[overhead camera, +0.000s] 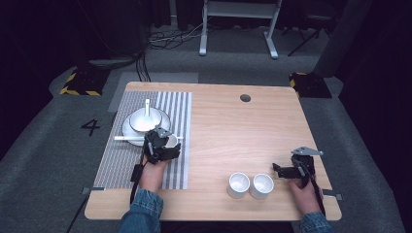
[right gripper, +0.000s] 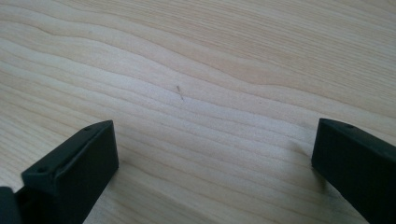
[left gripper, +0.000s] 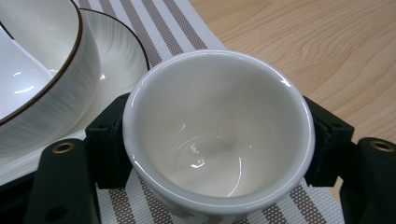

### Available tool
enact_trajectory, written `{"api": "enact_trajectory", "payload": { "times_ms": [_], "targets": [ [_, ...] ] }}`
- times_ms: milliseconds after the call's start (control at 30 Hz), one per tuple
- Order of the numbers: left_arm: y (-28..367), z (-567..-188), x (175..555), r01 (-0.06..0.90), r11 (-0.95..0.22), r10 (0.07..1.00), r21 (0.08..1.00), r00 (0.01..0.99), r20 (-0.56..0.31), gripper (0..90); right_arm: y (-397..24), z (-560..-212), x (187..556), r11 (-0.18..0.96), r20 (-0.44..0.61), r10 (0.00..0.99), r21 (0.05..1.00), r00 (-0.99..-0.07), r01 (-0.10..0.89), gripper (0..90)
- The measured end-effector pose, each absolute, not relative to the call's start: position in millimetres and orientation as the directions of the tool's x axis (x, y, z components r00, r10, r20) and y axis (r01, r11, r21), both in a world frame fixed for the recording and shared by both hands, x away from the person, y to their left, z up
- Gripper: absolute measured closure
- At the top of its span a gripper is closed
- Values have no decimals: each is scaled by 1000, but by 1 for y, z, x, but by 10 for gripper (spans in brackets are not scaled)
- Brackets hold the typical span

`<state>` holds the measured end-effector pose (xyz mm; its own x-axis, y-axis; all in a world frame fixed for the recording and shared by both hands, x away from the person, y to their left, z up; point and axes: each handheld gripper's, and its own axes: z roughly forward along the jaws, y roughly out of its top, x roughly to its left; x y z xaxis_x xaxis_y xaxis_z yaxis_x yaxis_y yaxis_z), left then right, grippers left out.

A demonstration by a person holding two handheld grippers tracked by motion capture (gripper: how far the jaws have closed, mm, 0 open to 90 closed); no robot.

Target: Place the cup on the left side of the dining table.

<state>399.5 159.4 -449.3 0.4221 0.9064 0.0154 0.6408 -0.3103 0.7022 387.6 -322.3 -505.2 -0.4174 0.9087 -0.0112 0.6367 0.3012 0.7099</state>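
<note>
My left gripper is shut on a small white cup, one black pad pressed against each side of it. The cup sits upright just over the striped placemat, close beside a white bowl with a dark rim that rests on a plate. A white spoon stands in the bowl. My right gripper is at the table's right side, near its front edge, open, with bare wood between its jaws. Two more white cups stand side by side just left of it.
A white stick-like utensil lies across the placemat in front of the plate. The wooden table has a round cable hole near its far edge. Cables and a white frame stand on the floor beyond.
</note>
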Motion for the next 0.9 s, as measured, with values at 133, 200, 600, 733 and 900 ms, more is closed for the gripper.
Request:
{"api": "enact_trajectory", "payload": {
  "times_ms": [133, 200, 600, 733, 900],
  "targets": [
    [159, -455, 403, 658, -311, 908, 685, 418, 12, 266, -322, -505, 388, 301, -11, 909, 710, -417, 637, 4],
    [158, -457, 405, 664, -322, 908, 675, 419, 21, 266, -322, -505, 388, 301, -11, 909, 710, -417, 637, 4],
    [158, -464, 404, 655, -320, 905, 685, 425, 16, 266, -322, -505, 388, 302, -12, 908, 710, -418, 636, 4],
    [162, -466, 402, 657, -303, 906, 690, 424, -5, 265, -322, -505, 388, 302, -12, 908, 710, -418, 636, 4],
    [165, -467, 400, 663, -306, 904, 683, 427, -9, 265, -322, -505, 387, 301, -12, 909, 711, -417, 636, 5]
  ]
}}
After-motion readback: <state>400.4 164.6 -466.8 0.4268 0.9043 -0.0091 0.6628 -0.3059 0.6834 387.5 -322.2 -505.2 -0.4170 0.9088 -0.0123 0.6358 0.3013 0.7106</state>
